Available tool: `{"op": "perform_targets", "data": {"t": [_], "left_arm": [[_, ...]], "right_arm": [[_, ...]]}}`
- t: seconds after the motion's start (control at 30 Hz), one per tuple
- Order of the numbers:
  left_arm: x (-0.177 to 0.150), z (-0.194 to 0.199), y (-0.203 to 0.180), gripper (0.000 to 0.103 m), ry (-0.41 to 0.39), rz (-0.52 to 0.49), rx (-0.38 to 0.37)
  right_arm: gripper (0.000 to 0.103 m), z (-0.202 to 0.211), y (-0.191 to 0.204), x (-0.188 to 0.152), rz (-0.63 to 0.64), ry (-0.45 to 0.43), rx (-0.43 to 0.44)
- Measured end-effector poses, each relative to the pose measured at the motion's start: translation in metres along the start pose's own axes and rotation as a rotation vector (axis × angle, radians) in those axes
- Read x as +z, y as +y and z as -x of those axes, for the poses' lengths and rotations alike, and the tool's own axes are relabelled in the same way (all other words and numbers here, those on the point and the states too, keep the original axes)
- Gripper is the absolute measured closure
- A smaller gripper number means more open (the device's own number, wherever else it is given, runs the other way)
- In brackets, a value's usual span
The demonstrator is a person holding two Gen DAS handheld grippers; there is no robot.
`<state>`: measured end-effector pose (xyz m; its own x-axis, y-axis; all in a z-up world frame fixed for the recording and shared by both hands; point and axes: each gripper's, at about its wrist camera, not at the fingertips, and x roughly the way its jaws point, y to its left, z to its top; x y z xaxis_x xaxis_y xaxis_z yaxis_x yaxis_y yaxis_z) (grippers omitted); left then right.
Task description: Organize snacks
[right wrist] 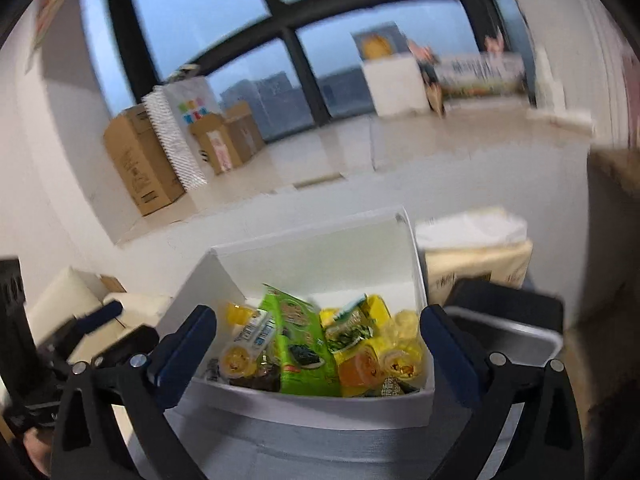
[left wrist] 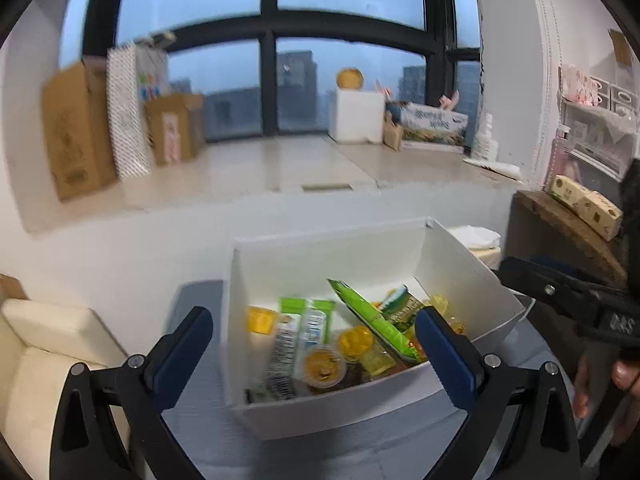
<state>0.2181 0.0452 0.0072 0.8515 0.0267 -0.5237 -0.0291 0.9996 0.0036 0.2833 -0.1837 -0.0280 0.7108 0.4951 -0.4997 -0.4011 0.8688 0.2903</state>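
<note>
Resting on grey table (left wrist: pixel 208 432): white box (left wrist: pixel 320 256); both grippers spread, empty; window (left wrist: pixel 272 80) behind.

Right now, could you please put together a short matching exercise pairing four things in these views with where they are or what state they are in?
Things:
1. white box
2. green packet
3. cardboard cartons
4. left tongs

Places or states:
A. standing on the window ledge
B. wide open, holding nothing
C. on the grey surface, holding the snacks
D. lying among the jelly cups inside the box

Pairs: 1-C, 2-D, 3-A, 4-B
</note>
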Motion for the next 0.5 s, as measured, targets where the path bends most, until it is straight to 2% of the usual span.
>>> {"op": "perform_targets", "data": {"t": [0.03, 0.13, 0.2, 0.27, 0.37, 0.43, 0.5], "left_arm": [[-0.001, 0.015, -0.002, 0.0, -0.026, 0.006, 0.018], [-0.006, 0.042, -0.002, 0.0, -0.039, 0.054, -0.047], [-0.01, 0.057, -0.002, 0.0, -0.037, 0.083, -0.049], [-0.015, 0.081, -0.003, 0.0, -0.07, 0.099, -0.009], [-0.028, 0.116, -0.013, 0.0, -0.129, 0.082, 0.123], [-0.034, 0.127, -0.019, 0.0, -0.112, 0.06, 0.1], [-0.042, 0.138, -0.022, 0.0, -0.084, 0.078, 0.05]], "right_arm": [[0.0, 0.012, 0.009, -0.002, 0.04, -0.033, -0.011], [0.0, 0.048, 0.038, -0.012, 0.155, -0.101, -0.023], [0.0, 0.071, 0.052, -0.019, 0.204, -0.128, -0.019], [0.0, 0.091, 0.063, -0.027, 0.249, -0.149, -0.009], [0.0, 0.117, 0.073, -0.039, 0.278, -0.144, 0.034], [0.0, 0.133, 0.073, -0.049, 0.268, -0.128, 0.043], [0.0, 0.143, 0.072, -0.058, 0.257, -0.117, 0.044]]}}
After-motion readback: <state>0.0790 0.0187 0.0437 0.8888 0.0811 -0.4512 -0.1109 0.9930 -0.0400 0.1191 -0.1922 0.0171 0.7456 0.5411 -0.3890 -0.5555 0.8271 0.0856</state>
